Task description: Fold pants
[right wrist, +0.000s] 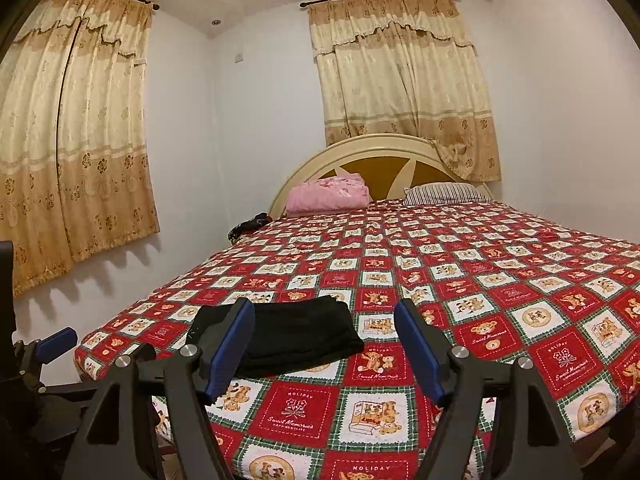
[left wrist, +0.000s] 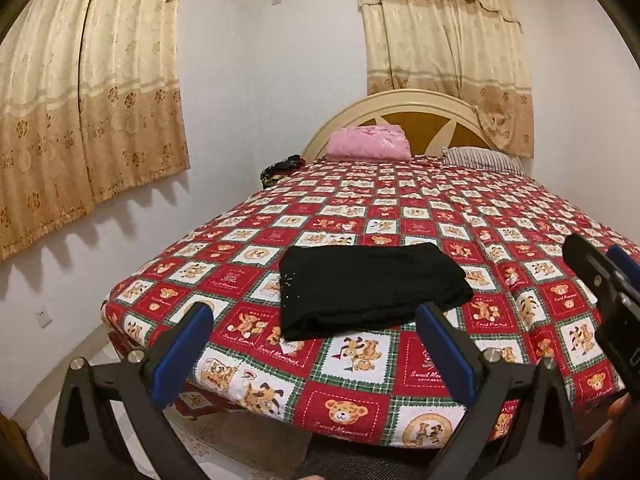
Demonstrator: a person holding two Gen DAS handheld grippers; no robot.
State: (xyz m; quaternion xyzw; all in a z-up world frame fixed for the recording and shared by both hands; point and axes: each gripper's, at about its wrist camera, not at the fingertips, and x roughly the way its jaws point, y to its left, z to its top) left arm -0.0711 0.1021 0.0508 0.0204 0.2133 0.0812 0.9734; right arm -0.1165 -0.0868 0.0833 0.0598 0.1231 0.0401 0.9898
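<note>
While folded, pants lie beyond the open left hand-held gripper.

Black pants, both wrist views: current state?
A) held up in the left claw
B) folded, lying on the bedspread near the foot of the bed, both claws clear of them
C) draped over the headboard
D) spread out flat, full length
B: the black pants lie as a compact folded bundle on the bedspread, while the left claw and right claw are both open with nothing gripped.
</note>
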